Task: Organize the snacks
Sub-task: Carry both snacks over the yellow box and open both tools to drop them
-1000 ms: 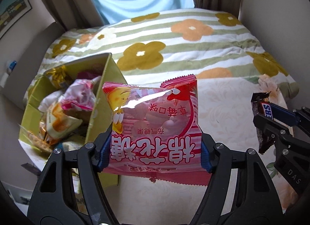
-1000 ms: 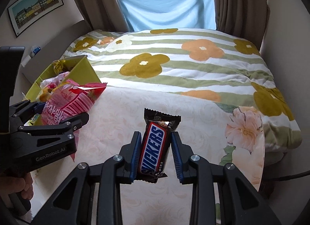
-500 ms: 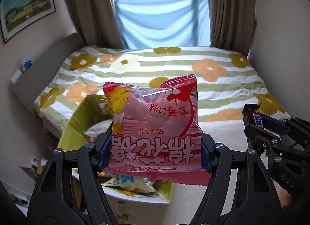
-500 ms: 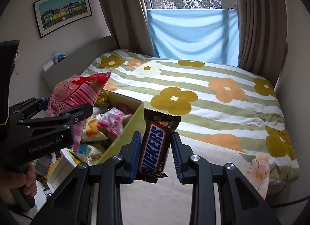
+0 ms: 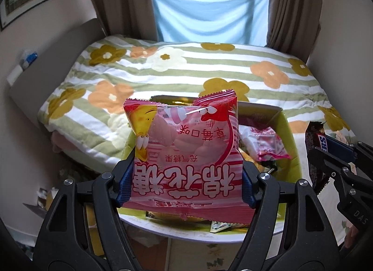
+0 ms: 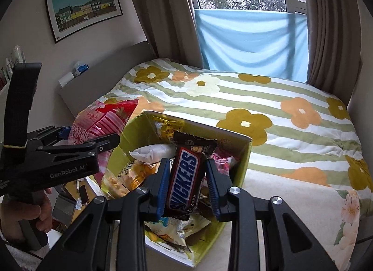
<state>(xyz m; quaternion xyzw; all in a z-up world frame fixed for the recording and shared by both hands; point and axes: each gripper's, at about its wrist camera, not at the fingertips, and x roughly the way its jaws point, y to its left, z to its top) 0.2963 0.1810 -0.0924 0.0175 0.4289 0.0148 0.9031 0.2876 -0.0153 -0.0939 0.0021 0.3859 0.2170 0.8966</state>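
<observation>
My left gripper (image 5: pixel 185 187) holds a pink marshmallow bag (image 5: pixel 184 154) by its sides over the near left part of a yellow-green cardboard box (image 5: pixel 289 135). Its jaws are opening, though the blue pads still touch the bag. My right gripper (image 6: pixel 187 187) is shut on a Snickers bar (image 6: pixel 185 177), upright above the middle of the box (image 6: pixel 242 166). The box is full of several snack packets. From the right wrist view, the left gripper (image 6: pixel 70 147) and the pink bag (image 6: pixel 102 119) hang at the box's left edge. The Snickers bar (image 5: pixel 314 142) shows at the right of the left wrist view.
The box stands at the left end of a table with a cream floral cloth (image 6: pixel 291 212). Behind it lies a bed with a striped flower duvet (image 6: pixel 279 112), a grey headboard (image 6: pixel 105 79) and curtains. A person's hand (image 6: pixel 35 210) grips the left handle. Clutter lies on the floor at left.
Both grippers have swung from over the table to above the open box, still carrying the pink bag and the Snickers bar. The box now sits directly under them.
</observation>
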